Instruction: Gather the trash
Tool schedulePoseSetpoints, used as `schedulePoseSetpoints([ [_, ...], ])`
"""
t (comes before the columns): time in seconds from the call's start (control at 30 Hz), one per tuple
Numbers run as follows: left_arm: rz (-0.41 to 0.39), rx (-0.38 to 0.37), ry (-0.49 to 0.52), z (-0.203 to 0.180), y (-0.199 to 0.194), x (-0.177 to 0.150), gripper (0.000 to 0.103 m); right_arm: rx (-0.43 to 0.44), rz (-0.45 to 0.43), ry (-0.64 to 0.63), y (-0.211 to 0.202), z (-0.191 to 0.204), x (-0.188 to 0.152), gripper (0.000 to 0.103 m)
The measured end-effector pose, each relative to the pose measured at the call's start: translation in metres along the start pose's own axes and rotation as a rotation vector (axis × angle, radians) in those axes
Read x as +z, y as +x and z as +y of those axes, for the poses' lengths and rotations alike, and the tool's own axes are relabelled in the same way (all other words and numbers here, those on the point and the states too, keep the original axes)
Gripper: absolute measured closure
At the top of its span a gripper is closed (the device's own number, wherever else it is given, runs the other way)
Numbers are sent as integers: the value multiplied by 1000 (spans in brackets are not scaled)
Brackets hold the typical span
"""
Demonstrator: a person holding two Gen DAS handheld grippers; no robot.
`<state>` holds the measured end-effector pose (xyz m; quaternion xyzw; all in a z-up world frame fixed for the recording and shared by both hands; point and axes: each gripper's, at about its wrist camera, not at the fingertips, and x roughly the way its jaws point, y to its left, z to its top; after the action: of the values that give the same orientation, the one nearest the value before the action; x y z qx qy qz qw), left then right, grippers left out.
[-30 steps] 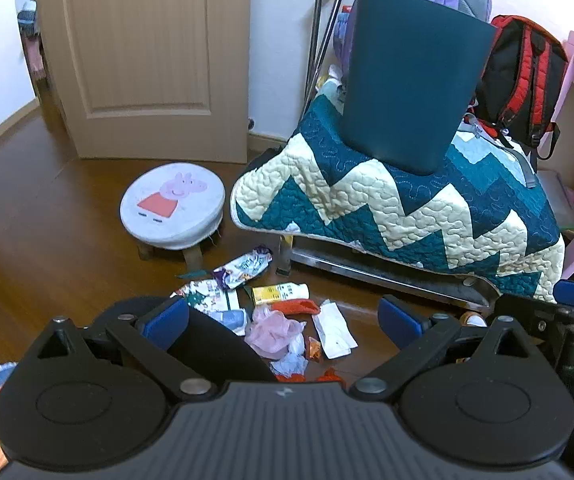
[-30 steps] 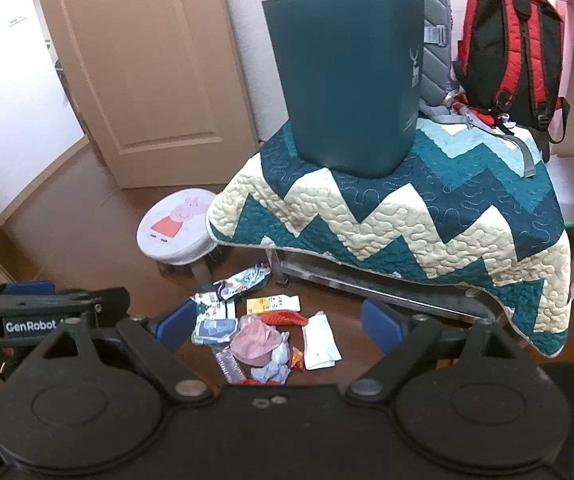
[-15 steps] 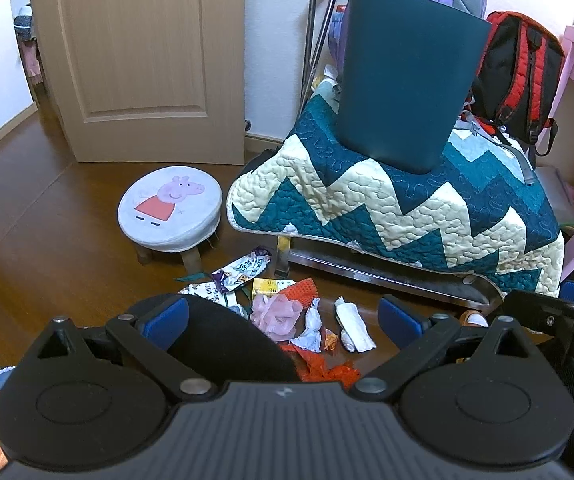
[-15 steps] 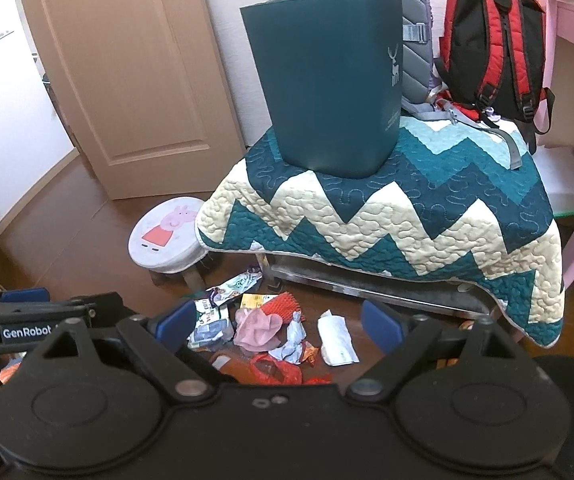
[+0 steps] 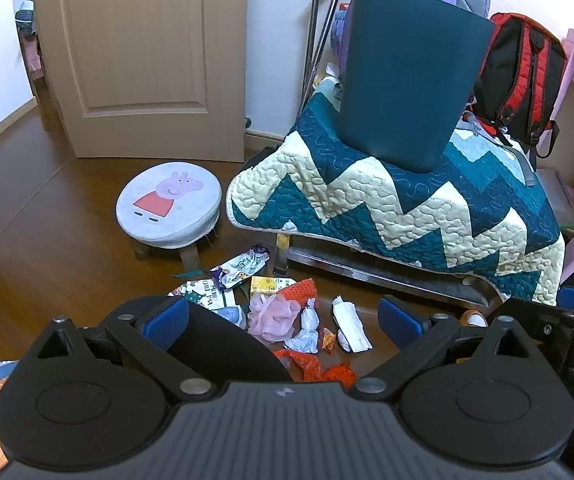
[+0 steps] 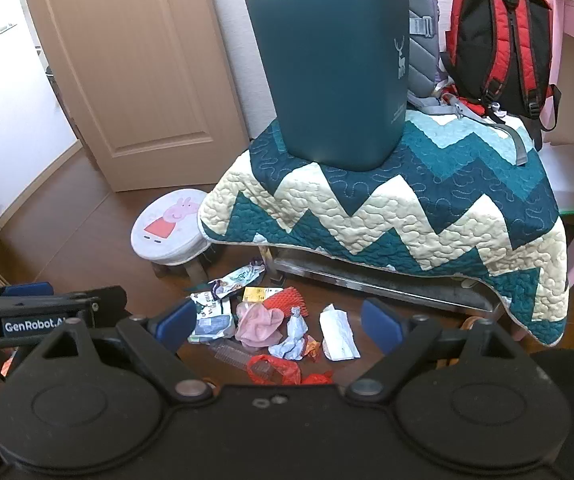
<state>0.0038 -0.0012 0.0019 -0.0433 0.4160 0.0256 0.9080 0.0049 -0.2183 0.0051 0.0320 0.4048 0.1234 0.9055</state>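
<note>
Left wrist view runs from a tan door [image 5: 143,60] at the far left, past a low stool [image 5: 169,204] with a pig cartoon on its seat, to a quilt [image 5: 399,208] in teal and cream zigzag draped over a low frame. A dark teal bin [image 5: 411,88] stands upright on the quilt, with a red backpack [image 5: 523,76] behind its right side. On the wood floor [image 5: 47,216], between the stool and the quilt's near edge, lies the trash: a printed wrapper [image 5: 239,266], a yellow packet [image 5: 271,284], a pink tuft [image 5: 273,316], a crumpled pale foil [image 5: 307,332] and a white wrapper [image 5: 351,324], with an orange net [image 5: 319,368] nearest the camera. The left hand-held gripper [image 5: 283,316] hangs above this heap, its blue pads spread wide with nothing between them. Right wrist view shows the same layout from farther right: the stool [image 6: 171,232], the trash heap around the pink tuft [image 6: 259,324] and white wrapper [image 6: 339,332], the bin [image 6: 339,88] on the quilt [image 6: 407,216]. The right hand-held gripper [image 6: 279,322] is likewise spread wide and empty over the heap, and the other tool's black body sits at its left edge.
</note>
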Motion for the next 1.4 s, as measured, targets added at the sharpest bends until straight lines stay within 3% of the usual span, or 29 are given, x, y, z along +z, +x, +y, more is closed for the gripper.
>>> schedulePoseSetpoints([
  [1.03,9,-5,4,-4,6,-5,1,11,20,-1,5,-1,-1,13],
  [1.27,22,-16,21,-4,24,3,1,31,35,9,22,-9,5,13],
  [1.4,13,-8,15,2,53,23,1,25,38,2,46,-20,18,13],
])
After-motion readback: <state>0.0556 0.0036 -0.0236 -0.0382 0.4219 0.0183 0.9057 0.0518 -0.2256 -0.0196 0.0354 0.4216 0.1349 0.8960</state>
